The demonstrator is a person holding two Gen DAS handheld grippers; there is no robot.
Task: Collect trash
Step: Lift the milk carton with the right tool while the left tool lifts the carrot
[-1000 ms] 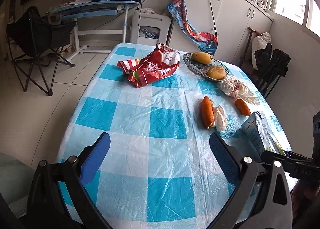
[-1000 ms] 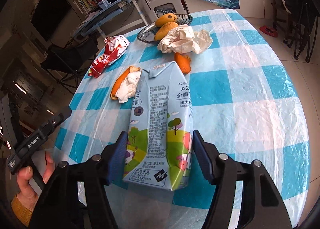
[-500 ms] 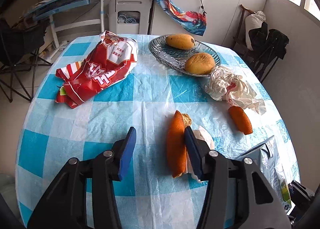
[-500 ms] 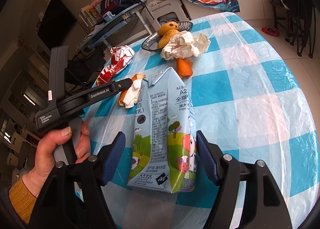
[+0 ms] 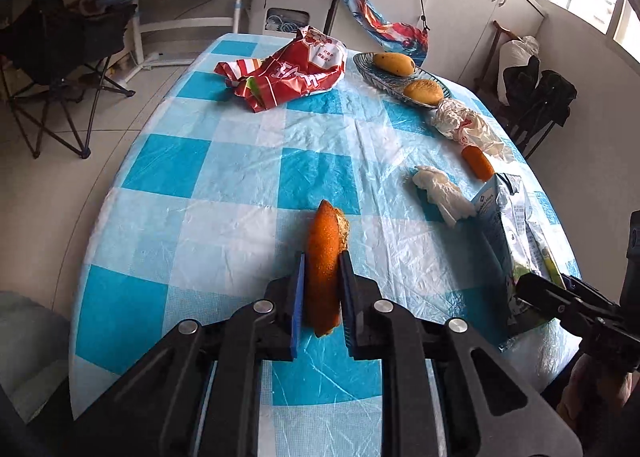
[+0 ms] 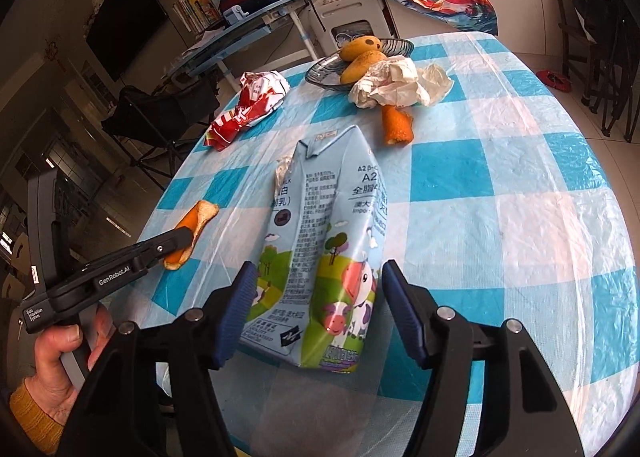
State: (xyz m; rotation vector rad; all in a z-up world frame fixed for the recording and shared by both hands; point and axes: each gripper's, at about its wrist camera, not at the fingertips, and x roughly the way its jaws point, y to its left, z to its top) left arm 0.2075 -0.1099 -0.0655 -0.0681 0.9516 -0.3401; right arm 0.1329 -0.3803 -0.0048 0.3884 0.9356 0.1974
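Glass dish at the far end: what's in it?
The glass dish holds two yellow-orange fruits, like mangoes. In the right wrist view the crumpled white paper covers the dish's near side, so anything low there is hidden.

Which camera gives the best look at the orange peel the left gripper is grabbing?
The left wrist view: the orange peel sits centred between the left gripper pads, which have just closed on it. The right wrist view shows the same peel small at the left edge, partly covered by a finger.
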